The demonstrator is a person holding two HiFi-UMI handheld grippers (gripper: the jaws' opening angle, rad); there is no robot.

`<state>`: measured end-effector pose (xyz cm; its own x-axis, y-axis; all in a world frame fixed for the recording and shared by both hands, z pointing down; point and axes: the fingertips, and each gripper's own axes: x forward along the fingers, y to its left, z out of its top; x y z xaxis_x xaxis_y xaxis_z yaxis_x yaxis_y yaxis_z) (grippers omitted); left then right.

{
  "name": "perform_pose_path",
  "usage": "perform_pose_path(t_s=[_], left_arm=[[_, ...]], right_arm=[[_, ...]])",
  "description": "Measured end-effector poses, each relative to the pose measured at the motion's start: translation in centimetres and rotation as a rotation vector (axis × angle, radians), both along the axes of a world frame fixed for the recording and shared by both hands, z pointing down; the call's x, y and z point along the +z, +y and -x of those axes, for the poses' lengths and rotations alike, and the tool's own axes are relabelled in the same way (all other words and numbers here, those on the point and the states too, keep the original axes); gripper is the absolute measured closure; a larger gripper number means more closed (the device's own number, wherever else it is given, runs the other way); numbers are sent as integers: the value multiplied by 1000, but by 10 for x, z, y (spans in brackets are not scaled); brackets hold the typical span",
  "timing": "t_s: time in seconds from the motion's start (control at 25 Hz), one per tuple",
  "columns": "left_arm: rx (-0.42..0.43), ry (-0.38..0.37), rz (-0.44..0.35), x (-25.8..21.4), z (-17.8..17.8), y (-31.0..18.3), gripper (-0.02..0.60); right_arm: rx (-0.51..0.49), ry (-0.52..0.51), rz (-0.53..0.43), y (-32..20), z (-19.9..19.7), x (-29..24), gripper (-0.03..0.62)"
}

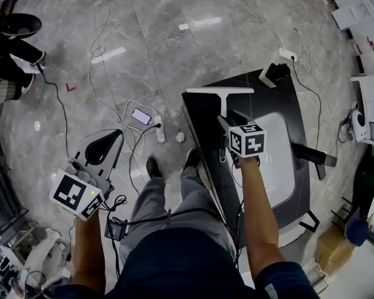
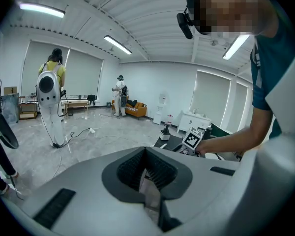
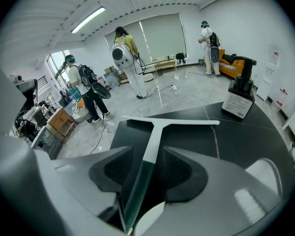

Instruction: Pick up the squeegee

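The squeegee (image 1: 220,94) is laid flat on the black desk (image 1: 201,126), near its corner at 11 o'clock in the head view. Its white blade is set along the desk's 12 o'clock edge and close to it. The handle is pointed back toward 6 o'clock.

In the right gripper view the handle of the squeegee (image 3: 155,132), white by the blade and dark green further back, is seen running between the fingers (image 3: 184,168) of the right gripper (image 3: 147,149). The fingers are spread wide. The handle is kept nearer the 9 o'clock finger, and a gap is seen at the 3 o'clock finger, so it is not clamped.

The left gripper (image 1: 112,139) is held over the floor, well apart from the desk at 8 o'clock. Its fingers (image 2: 160,171) are brought together with nothing between them.

At 9 o'clock of the handle the desk's edge is near, and only floor with cables and a power strip (image 1: 159,128) is found beyond it. At 3 o'clock bare black top is left, up to a pale rounded panel (image 1: 277,157). A dark bottle (image 3: 241,95) is stood at the 1 o'clock corner, well apart from the blade.

Print on the bottle's white label cannot be read. Black-and-white square markers are carried on each gripper's cube (image 1: 246,139).
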<state>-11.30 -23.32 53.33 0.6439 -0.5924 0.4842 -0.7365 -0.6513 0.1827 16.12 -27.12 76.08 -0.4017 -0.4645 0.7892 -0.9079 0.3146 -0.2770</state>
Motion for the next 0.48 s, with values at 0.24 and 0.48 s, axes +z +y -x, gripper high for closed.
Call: perform_pose_path(t_s=[0.24,0.48], left_arm=[[-7,-2,4,3,5,0,577],[-6,-4,-3,-2,9,0,577]], right_arm=[[20,42,37,3,-2,18,397],[58,28,52,5,0,22,473]])
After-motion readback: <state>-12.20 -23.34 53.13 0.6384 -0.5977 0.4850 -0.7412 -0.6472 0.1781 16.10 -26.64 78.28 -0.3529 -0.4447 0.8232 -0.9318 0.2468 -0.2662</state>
